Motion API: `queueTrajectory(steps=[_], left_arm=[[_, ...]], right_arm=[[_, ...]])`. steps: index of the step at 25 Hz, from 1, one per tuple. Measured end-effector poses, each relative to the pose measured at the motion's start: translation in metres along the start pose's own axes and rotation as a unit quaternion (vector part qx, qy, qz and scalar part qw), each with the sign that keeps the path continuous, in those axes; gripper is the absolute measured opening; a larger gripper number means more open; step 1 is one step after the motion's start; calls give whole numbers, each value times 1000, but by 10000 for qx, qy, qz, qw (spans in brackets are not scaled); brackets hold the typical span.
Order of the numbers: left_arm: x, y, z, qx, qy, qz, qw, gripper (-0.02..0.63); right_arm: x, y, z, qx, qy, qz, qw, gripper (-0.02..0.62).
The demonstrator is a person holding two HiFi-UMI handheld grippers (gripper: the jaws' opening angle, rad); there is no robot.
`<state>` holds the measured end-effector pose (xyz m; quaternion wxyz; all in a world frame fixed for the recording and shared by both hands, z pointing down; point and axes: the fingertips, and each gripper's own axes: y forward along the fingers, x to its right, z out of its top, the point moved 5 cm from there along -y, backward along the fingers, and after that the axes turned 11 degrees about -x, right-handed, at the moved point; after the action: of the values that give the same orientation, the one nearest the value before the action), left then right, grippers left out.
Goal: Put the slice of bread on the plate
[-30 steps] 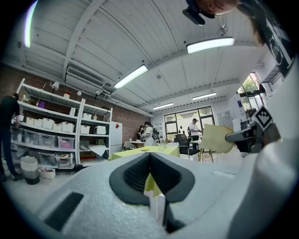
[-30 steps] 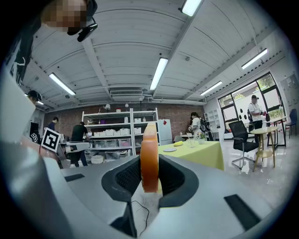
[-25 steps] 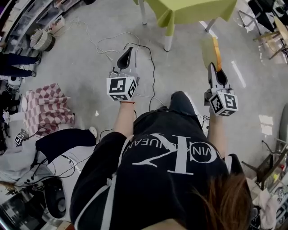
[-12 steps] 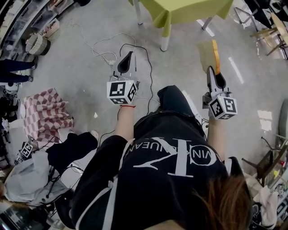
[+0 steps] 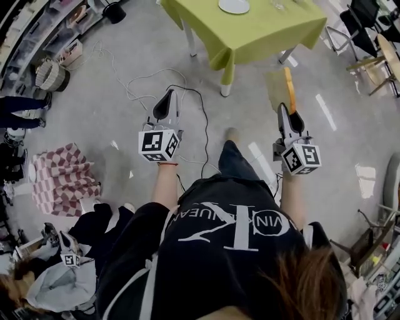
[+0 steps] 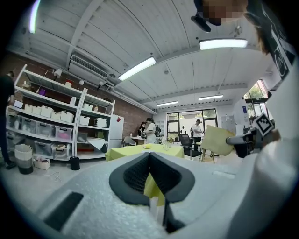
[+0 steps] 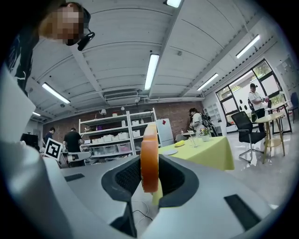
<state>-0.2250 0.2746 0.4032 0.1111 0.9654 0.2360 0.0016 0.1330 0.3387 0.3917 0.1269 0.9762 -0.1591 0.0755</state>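
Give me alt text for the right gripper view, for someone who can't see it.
The right gripper holds a slice of bread upright and edge-on between its fingers. Beyond it stands a table under a yellow-green cloth with a white plate on it, then storage shelves against a brick wall and several people.

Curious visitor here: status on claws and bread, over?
Left gripper shut, empty. Right gripper clamps tan bread slice upright. White round plate on green-clothed table ahead; loose floor cables between.
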Motion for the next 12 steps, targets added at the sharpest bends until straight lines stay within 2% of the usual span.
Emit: queueTrajectory(steps=[5, 9, 12], left_arm=[[-3, 59, 10, 41, -164, 46, 9998, 9], [-2, 102, 21, -105, -127, -71, 9998, 9], [-7, 132, 31, -132, -125, -17, 9998, 9]], right_arm=[[36, 36, 9, -93, 37, 59, 9999, 89], [64, 68, 23, -205, 90, 72, 9997, 89], [83, 97, 33, -258, 88, 173, 9995, 89]])
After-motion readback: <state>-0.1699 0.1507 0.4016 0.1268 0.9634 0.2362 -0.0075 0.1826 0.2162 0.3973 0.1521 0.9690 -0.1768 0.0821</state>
